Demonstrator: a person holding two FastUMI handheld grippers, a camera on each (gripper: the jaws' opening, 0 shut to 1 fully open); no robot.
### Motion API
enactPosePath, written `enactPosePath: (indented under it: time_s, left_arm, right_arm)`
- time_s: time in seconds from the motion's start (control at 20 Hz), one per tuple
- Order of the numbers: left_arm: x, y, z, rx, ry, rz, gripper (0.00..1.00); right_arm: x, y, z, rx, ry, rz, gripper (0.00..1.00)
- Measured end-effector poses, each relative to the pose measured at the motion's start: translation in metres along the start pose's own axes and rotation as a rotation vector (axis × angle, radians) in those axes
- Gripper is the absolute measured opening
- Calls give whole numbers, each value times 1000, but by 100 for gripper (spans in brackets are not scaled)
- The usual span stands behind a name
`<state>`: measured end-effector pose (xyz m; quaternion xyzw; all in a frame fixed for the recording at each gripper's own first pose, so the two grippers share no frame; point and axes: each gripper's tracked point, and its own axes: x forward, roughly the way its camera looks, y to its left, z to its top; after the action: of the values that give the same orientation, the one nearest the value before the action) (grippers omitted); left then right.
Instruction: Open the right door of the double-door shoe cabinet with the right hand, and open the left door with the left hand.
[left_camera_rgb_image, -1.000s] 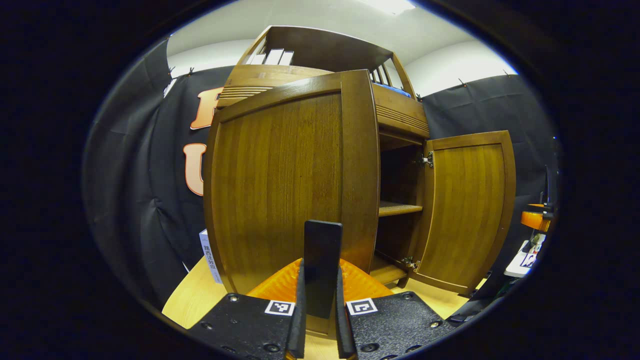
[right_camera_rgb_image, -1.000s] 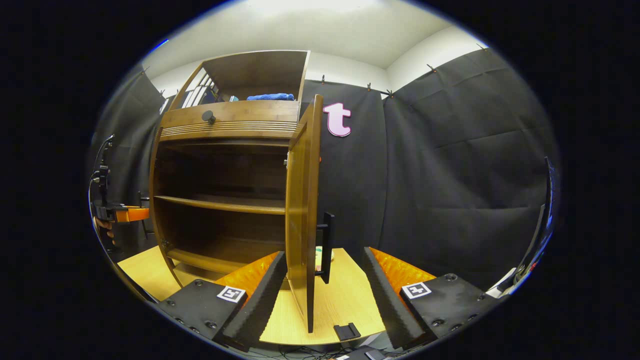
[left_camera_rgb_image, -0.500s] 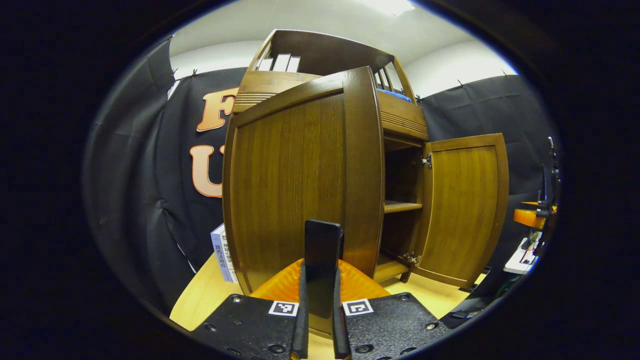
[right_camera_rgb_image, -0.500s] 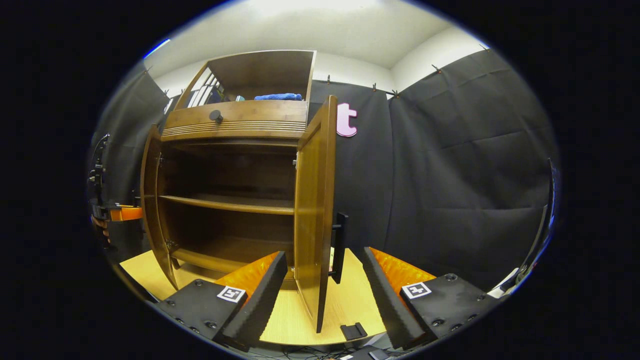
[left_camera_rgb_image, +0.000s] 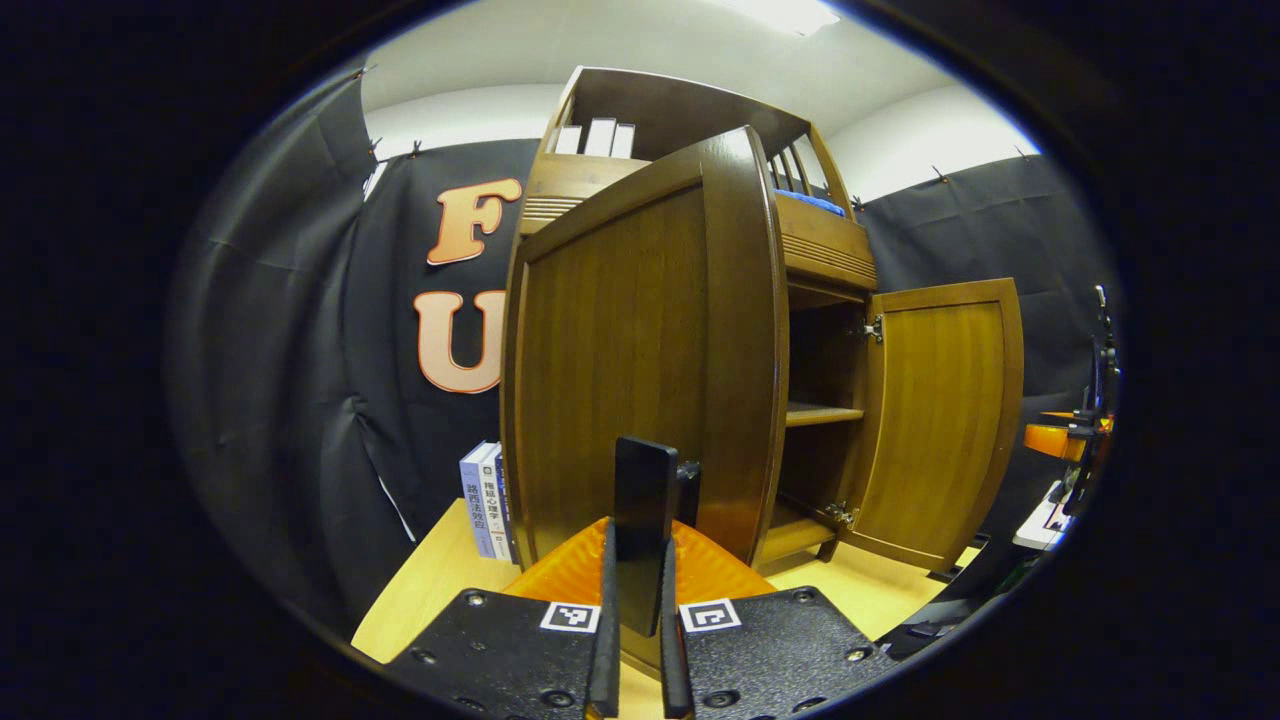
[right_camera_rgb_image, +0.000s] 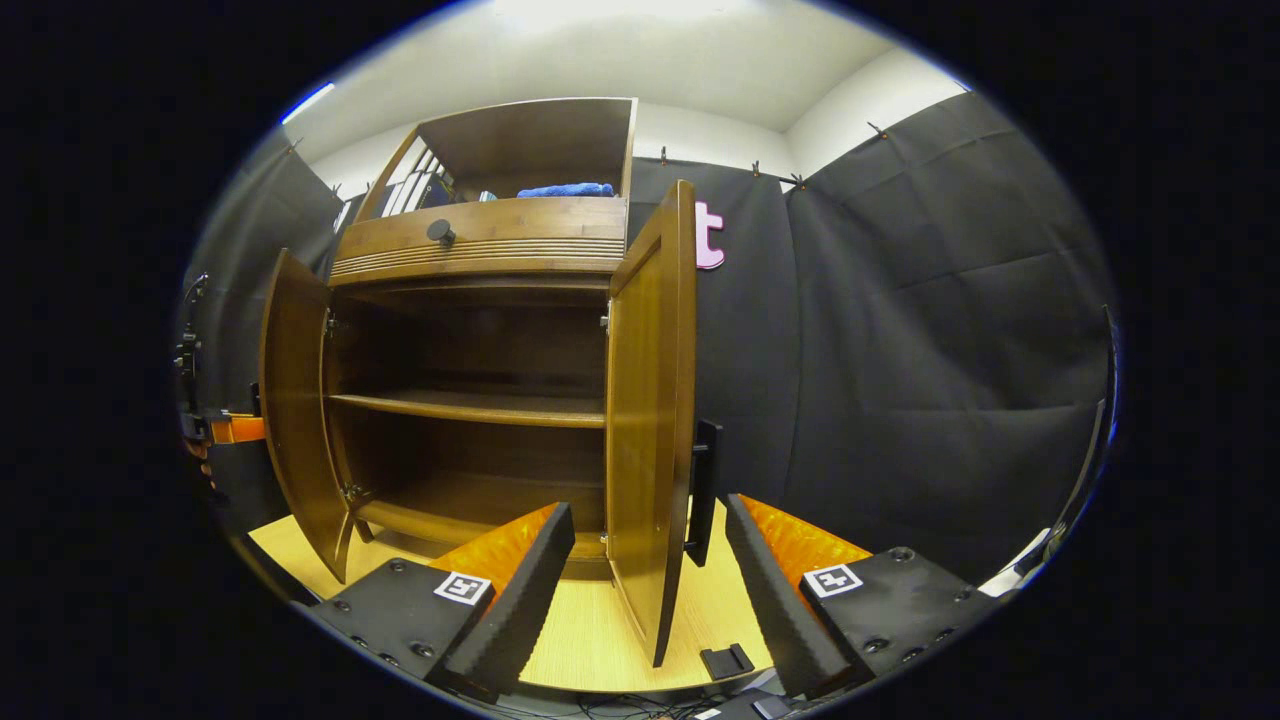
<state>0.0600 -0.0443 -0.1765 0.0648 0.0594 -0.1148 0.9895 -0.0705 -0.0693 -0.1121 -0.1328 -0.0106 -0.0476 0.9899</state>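
Shoe cabinet (right_camera_rgb_image: 480, 250) stands on the light wooden table (right_camera_rgb_image: 600, 640) against the black cloth wall, and both its doors are swung out. In the right gripper view the left door (right_camera_rgb_image: 295, 400) hangs open at the left and the right door (right_camera_rgb_image: 650, 400) stands nearly edge-on at the centre, its dark bar handle (right_camera_rgb_image: 703, 490) on the far face. Between them the bare inner shelf (right_camera_rgb_image: 470, 405) and cabinet floor show. Above the doors runs a drawer front with a round knob (right_camera_rgb_image: 440, 232), and a blue cloth (right_camera_rgb_image: 565, 190) lies in the open top compartment.

The right hand-held gripper (right_camera_rgb_image: 650, 580) has its fingers spread wide, one on each side of the right door's lower edge, neither touching it.

In the left gripper view the left hand-held gripper (left_camera_rgb_image: 634, 640) has its fingers drawn narrow around the left door's dark handle (left_camera_rgb_image: 645, 530), clamped on it from both sides. The left door (left_camera_rgb_image: 640, 360) looms just ahead, and the right door (left_camera_rgb_image: 940, 420) stands open farther off. Some books (left_camera_rgb_image: 485, 500) stand upright on the table (left_camera_rgb_image: 420, 590) beside the cabinet's left side.
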Motion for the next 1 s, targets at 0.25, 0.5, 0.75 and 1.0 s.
enactPosePath:
  time_s: [0.25, 0.5, 0.75, 1.0]
  left_arm:
    - [-15, 27, 1, 8, -9, 74, 15]
    - [-25, 48, 2, -1, -11, 124, 13]
    - [-28, 59, -2, 9, 9, 139, 8]
    - [-35, 85, -16, 2, 47, 182, 10]
  right_arm:
    - [0, -1, 2, -5, -6, -4, 98]
    - [0, 6, 1, -1, -8, 10, 98]
    - [5, 11, -2, -2, 3, 21, 100]
    - [8, 13, -4, 3, 9, 23, 98]
